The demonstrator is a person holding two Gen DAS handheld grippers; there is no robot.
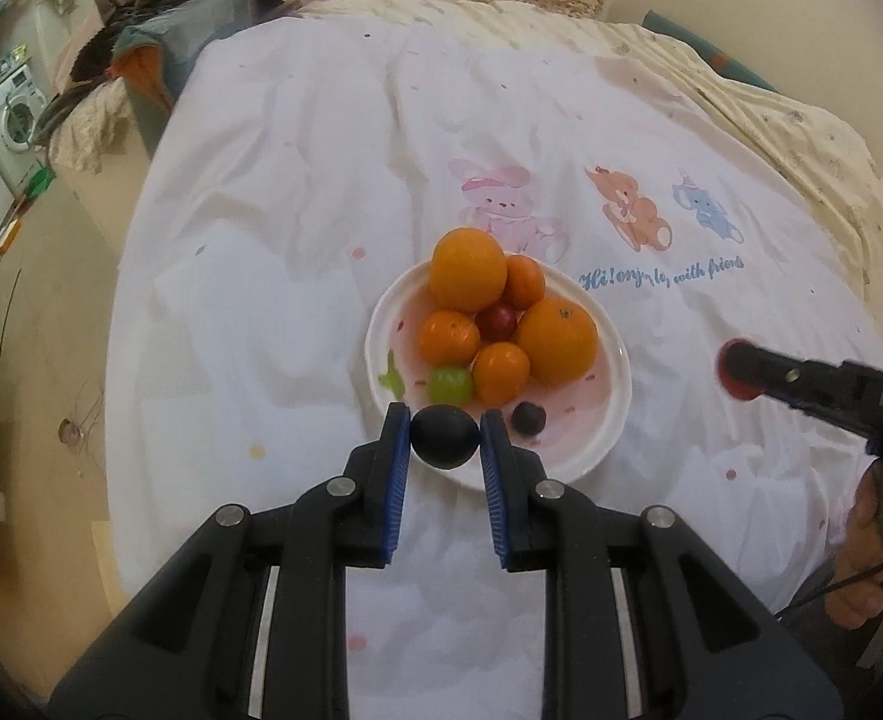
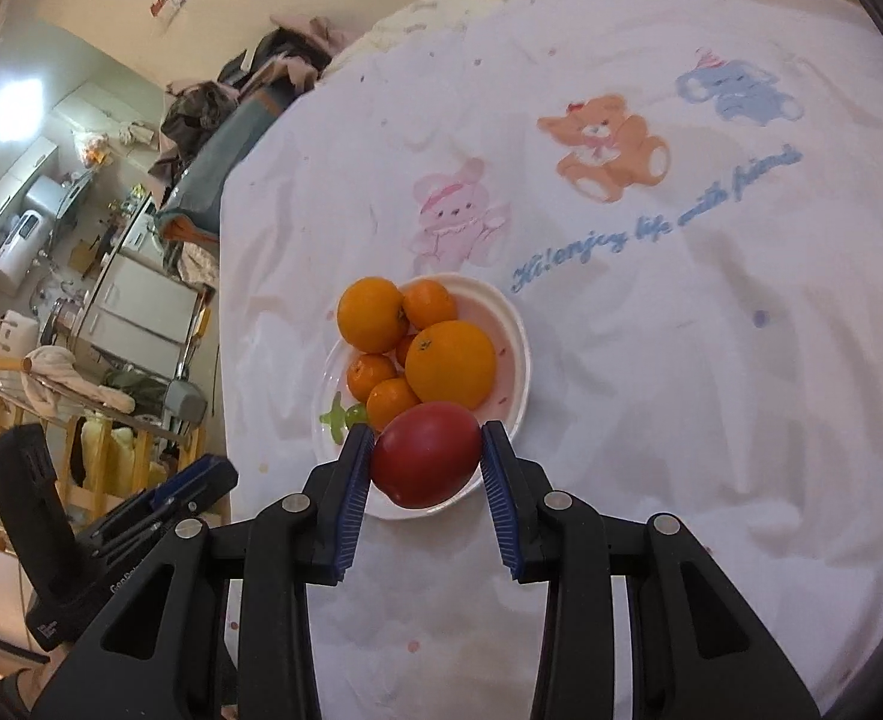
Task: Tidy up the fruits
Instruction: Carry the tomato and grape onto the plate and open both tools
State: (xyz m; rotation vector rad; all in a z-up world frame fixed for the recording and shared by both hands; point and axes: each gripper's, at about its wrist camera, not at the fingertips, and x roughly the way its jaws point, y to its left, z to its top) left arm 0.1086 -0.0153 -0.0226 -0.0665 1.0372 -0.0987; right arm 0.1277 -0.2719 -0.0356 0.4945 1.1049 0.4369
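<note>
A white plate (image 1: pixel 597 420) sits on a white bedsheet and holds several oranges (image 1: pixel 468 269), a red grape (image 1: pixel 497 321), a green grape (image 1: pixel 450 383) and a dark grape (image 1: pixel 529 418). My left gripper (image 1: pixel 445 438) is shut on a dark round fruit (image 1: pixel 445 437) above the plate's near rim. My right gripper (image 2: pixel 426 462) is shut on a red fruit (image 2: pixel 426 461) above the near rim of the plate (image 2: pixel 516 324). The right gripper also shows in the left wrist view (image 1: pixel 741 369), off to the plate's right.
The bedsheet (image 1: pixel 297 240) carries cartoon animal prints and blue writing. A pile of clothes (image 1: pixel 159 18) lies at the far left of the bed. The bed's left edge drops to the floor (image 1: pixel 39 360). A cluttered kitchen area (image 2: pixel 81 252) lies beyond.
</note>
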